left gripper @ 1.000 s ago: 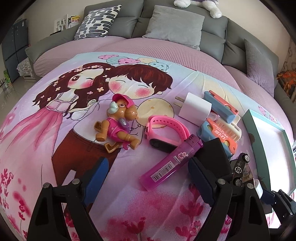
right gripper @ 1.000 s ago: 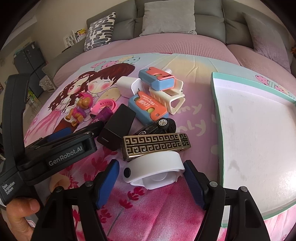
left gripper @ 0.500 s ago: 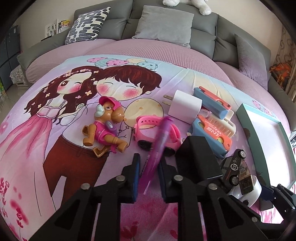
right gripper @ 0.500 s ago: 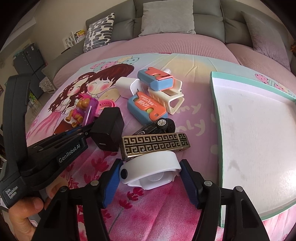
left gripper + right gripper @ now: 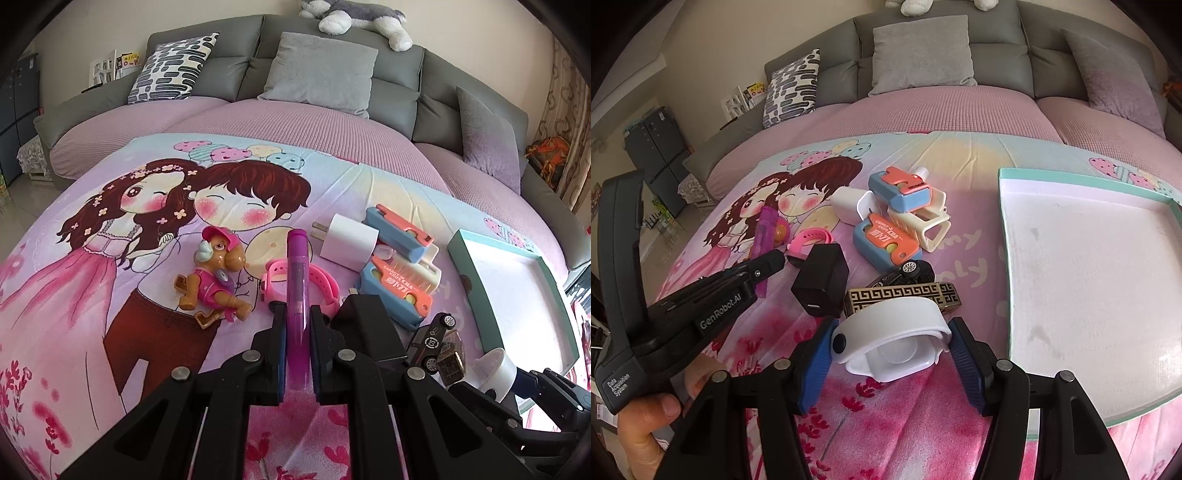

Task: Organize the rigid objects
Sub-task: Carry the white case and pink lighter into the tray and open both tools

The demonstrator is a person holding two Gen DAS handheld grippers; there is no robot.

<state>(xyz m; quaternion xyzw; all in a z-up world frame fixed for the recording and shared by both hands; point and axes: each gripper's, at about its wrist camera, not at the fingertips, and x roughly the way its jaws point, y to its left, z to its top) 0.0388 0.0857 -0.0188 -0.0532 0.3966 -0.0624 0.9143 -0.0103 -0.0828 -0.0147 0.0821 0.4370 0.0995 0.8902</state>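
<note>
From the left wrist cam, your left gripper [image 5: 298, 347] is clamped tight on the purple lighter [image 5: 297, 291], which sticks out ahead of the pads and looks lifted clear of the cartoon bedsheet [image 5: 110, 288]. Everything else is sitting loose there: the puppy figure [image 5: 216, 278], pink watch [image 5: 317, 282], white charger [image 5: 349, 243], the blue-and-orange cutters [image 5: 400, 295], the black adapter [image 5: 369, 325] and the toy car [image 5: 432, 341]. The teal-rimmed tray [image 5: 461, 258] off to the right has nothing in it that I can see. Over on the right wrist cam, your right gripper [image 5: 892, 354] has just been closing, and the pads sit against both sides of the white watch band [image 5: 890, 332], so you're holding it, right in front of the gold patterned lighter [image 5: 897, 295]. The tray [image 5: 1004, 229] looks bare from here too, so basically you're at the start: two pieces in hand, none sorted, the whole pile left to go.
</note>
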